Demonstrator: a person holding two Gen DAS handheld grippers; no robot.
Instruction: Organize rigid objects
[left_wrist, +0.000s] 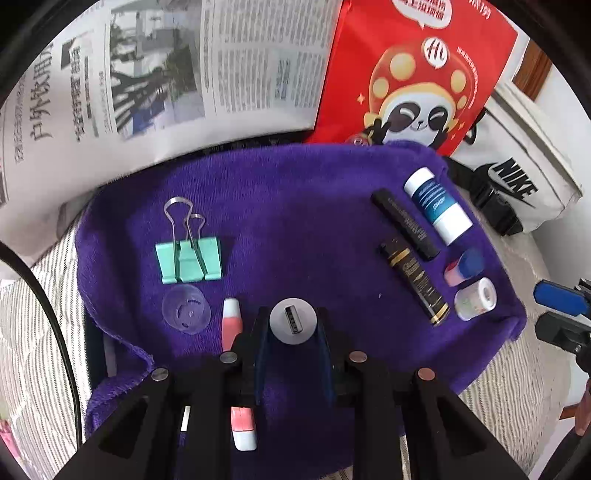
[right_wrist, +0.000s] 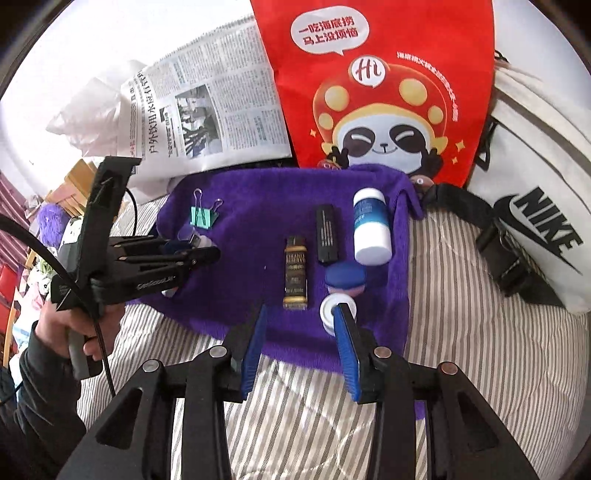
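My left gripper (left_wrist: 291, 316) is shut on a round grey plug with a USB socket (left_wrist: 295, 334), low over the near part of the purple towel (left_wrist: 295, 206). A green binder clip (left_wrist: 190, 260), a clear plastic cap (left_wrist: 186, 308) and a pink and white stick (left_wrist: 232, 321) lie to its left; my left finger partly hides the stick. At the towel's right lie a black tube (left_wrist: 404, 223), a black and gold tube (right_wrist: 295, 273), a white and blue bottle (right_wrist: 371, 225), a blue and pink piece (right_wrist: 345, 278) and a small white roll (right_wrist: 332, 308). My right gripper (right_wrist: 301, 310) stands open and empty, its right fingertip just in front of the roll.
A newspaper (left_wrist: 166, 74), a red panda bag (right_wrist: 373, 92) and a white Nike bag (right_wrist: 535, 221) stand behind and right of the towel. Striped bedding (right_wrist: 461, 332) surrounds it. In the right wrist view a person's hand (right_wrist: 79, 332) holds the left gripper (right_wrist: 199, 254) over the towel's left side.
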